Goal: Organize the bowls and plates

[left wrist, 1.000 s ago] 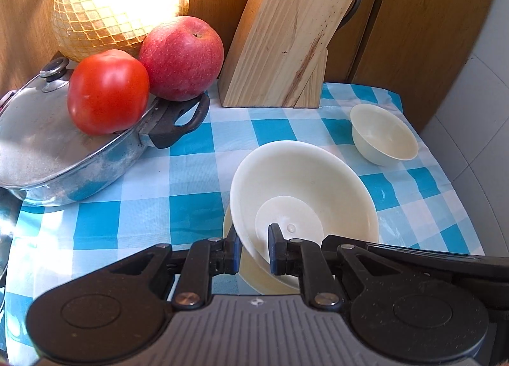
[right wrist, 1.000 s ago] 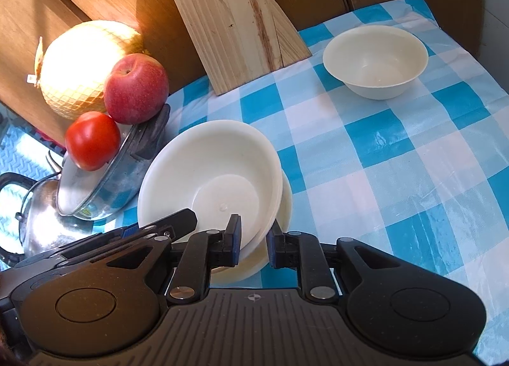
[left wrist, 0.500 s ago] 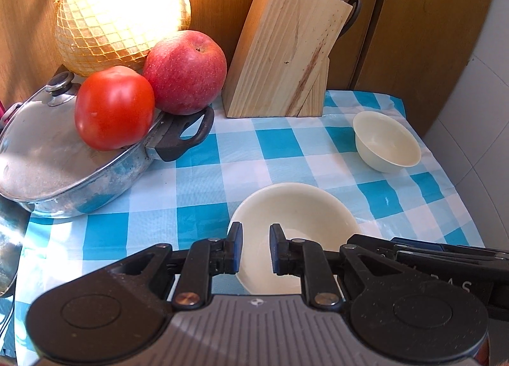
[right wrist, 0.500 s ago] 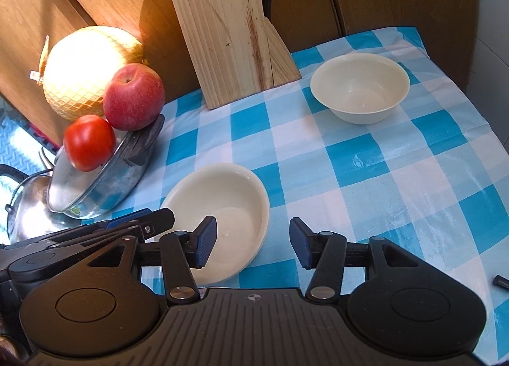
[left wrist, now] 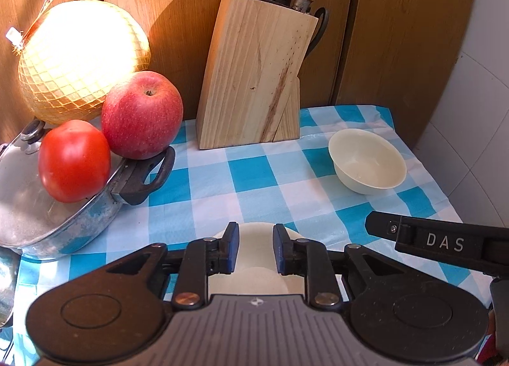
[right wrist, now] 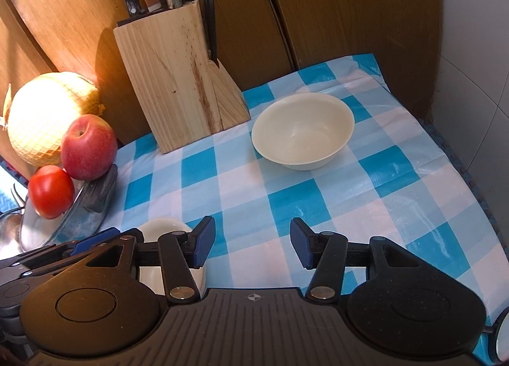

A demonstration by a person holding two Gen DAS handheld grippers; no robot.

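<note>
A wide cream bowl (left wrist: 254, 273) rests on the checked tablecloth (left wrist: 254, 172) just beneath my left gripper (left wrist: 254, 248). Its jaws are opening, a narrow gap apart; the bowl shows through the gap, but the pads do not press on it. The same bowl peeks out at the lower left of the right wrist view (right wrist: 162, 229). My right gripper (right wrist: 253, 242) is open wide above bare cloth, with nothing between its fingers. A smaller cream bowl (left wrist: 367, 165) (right wrist: 302, 130) stands upright farther back on the right, apart from both grippers.
A wooden knife block (left wrist: 254, 79) stands at the back against wooden panels. On the left, a steel pot with a lid (left wrist: 47, 207) carries a tomato (left wrist: 74, 160) and an apple (left wrist: 141, 114), with a netted melon (left wrist: 79, 60) behind. White tiles border the table's right edge.
The wide bowl, held tilted between both grippers a second ago, now lies flat. The right jaws opened wide, the left ones parted slightly, and both grippers drew back from the bowl.
</note>
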